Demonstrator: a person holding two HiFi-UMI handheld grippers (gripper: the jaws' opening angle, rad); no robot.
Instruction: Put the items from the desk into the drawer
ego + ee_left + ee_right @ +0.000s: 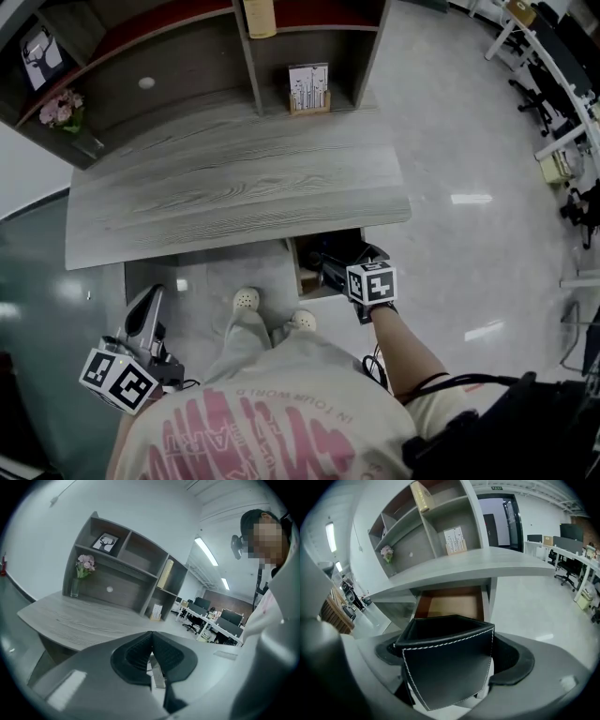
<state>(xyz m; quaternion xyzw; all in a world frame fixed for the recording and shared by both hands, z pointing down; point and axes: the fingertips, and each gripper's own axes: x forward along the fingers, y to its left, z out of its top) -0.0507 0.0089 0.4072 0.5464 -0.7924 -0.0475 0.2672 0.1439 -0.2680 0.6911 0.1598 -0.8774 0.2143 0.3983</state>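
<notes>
My right gripper is shut on a black leather box with white stitching, its open top facing the drawer. The open drawer sits just ahead under the desk top, with a brown inside that shows nothing in it. In the head view the right gripper holds the black box at the drawer under the desk's front right edge. My left gripper hangs low at the left, away from the desk; its jaws are shut with nothing between them.
A shelf unit stands at the back of the desk with a flower vase, a framed picture, a small card stand and a tan box. Office chairs and desks stand far right. The person's feet are below the desk.
</notes>
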